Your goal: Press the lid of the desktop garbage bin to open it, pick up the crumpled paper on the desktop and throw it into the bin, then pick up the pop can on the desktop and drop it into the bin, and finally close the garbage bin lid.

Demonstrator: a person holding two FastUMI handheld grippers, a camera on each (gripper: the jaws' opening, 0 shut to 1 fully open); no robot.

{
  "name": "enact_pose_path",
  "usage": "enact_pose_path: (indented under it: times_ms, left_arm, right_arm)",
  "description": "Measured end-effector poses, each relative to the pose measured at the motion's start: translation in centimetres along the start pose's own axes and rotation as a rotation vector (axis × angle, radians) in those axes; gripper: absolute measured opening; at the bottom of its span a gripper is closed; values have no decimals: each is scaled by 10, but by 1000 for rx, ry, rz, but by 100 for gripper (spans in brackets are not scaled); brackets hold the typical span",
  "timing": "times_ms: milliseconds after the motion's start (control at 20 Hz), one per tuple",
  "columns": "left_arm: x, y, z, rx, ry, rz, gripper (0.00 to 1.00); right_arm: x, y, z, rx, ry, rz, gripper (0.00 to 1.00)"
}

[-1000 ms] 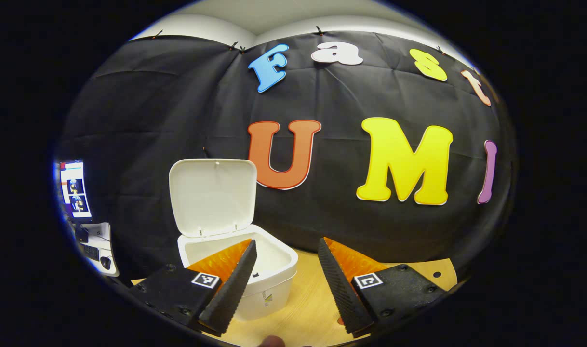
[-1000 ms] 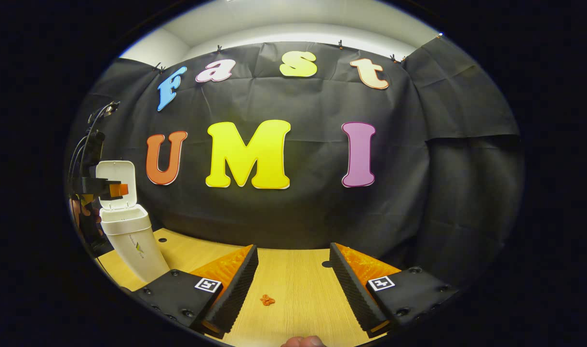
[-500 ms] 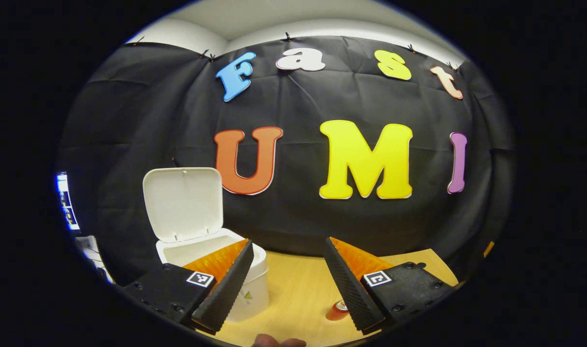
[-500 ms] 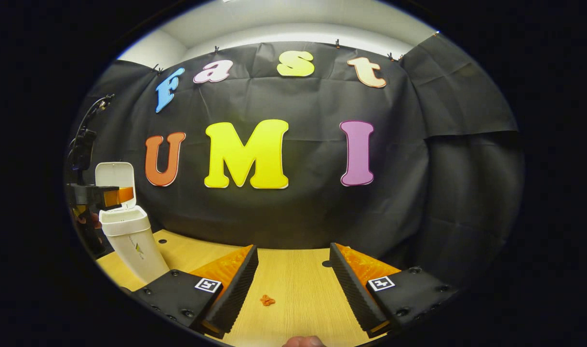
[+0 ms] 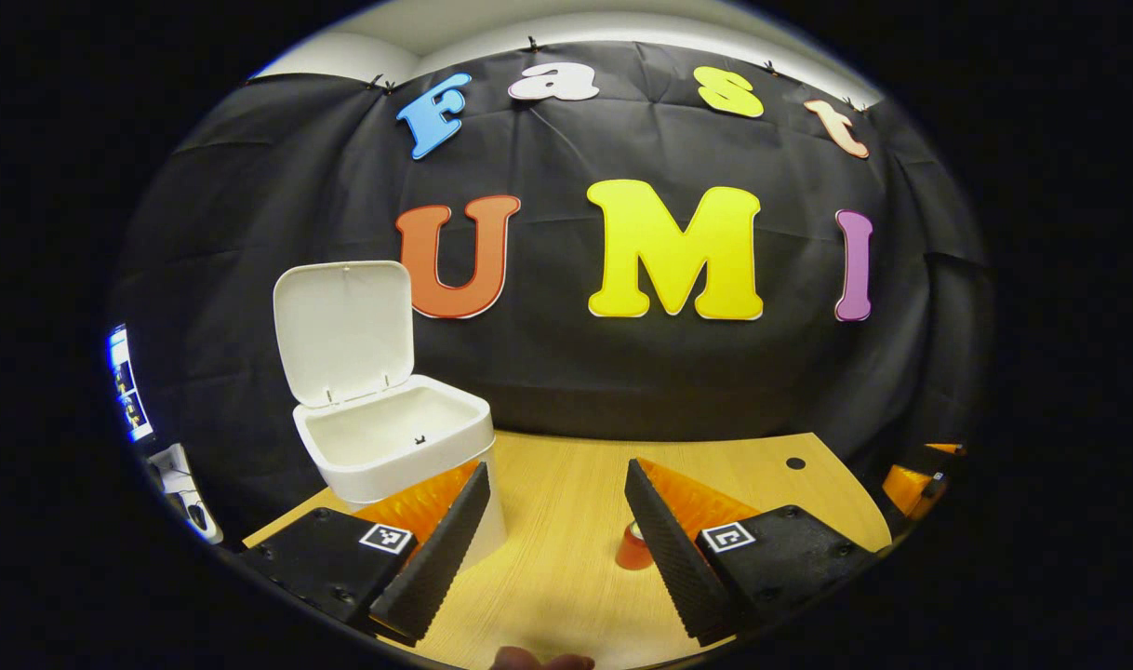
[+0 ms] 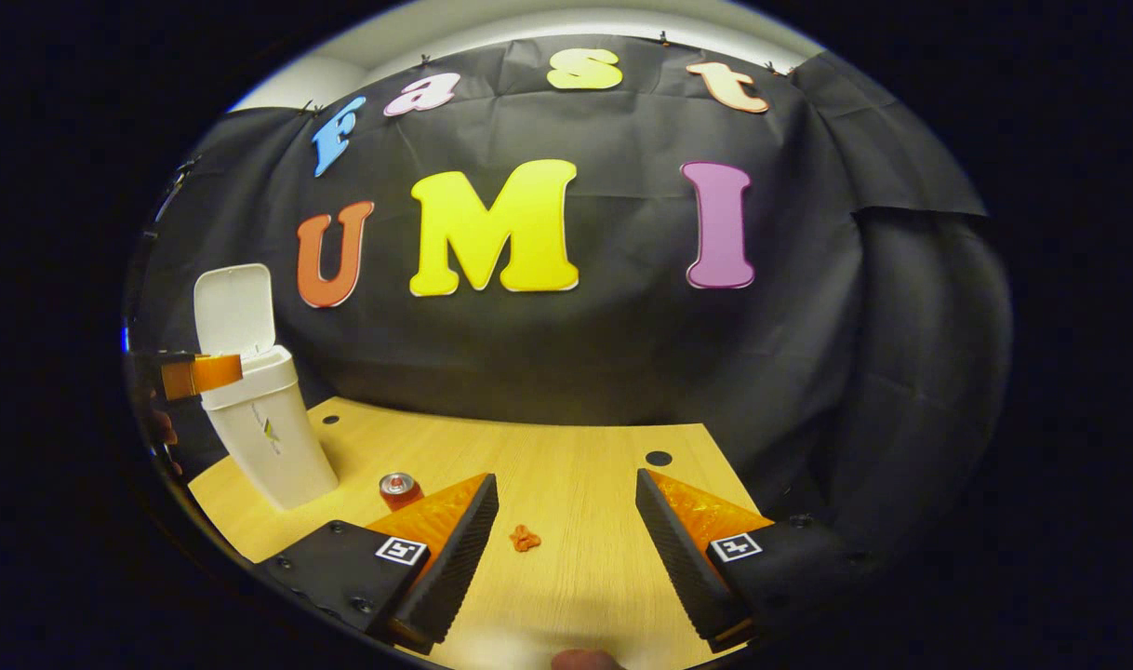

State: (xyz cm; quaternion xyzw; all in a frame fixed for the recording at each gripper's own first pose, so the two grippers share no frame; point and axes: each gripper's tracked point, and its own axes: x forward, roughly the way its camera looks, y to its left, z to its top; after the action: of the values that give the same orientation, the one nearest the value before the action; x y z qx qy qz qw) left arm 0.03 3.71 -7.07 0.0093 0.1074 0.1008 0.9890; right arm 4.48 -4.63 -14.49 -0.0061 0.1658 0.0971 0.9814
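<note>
In the right gripper view, the white bin (image 6: 269,437) stands at the far left of the tabletop (image 6: 585,465), near its left edge, with its lid (image 6: 234,309) raised upright. Just right of it stands the pop can (image 6: 399,488); further right lies the small orange crumpled paper (image 6: 526,537), with bare wood around it. The left gripper (image 5: 553,530) hangs beside the bin, jaws apart and empty. The right gripper (image 6: 566,540) hovers near the paper, also wide open, holding nothing.
</note>
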Motion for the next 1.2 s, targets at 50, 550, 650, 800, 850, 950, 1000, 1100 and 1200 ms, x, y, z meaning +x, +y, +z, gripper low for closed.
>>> enact_pose_path:
  times_ms: [50, 550, 650, 800, 850, 950, 1000, 1100, 1200]
  left_arm:
    - [-4, 2, -3, 6, 6, 7, 96]
    - [-42, 2, -24, 7, 63, 80, 97]
    - [-49, 6, -28, 28, 73, 99, 96]
    - [-61, 15, -27, 35, 77, 127, 97]
    - [-64, 19, -26, 32, 77, 139, 97]
    - [-69, 28, -27, 31, 82, 161, 97]
    - [-72, 32, -28, 32, 88, 172, 97]
    - [-75, 40, -32, 29, 99, 183, 97]
    - [-81, 48, -34, 18, 103, 200, 97]
  right_arm:
    - [6, 4, -8, -8, 17, 22, 94]
    - [79, 19, -79, -21, 178, 170, 94]
    - [94, 25, -96, -16, 226, 195, 93]
    - [117, 36, -122, -21, 303, 225, 93]
    - [125, 40, -130, -31, 325, 228, 95]
    - [139, 41, -147, -68, 368, 223, 95]
    - [146, 41, -153, -93, 383, 217, 93]
    - [157, 45, -167, -119, 415, 224, 95]
    - [167, 45, -183, -119, 457, 222, 95]
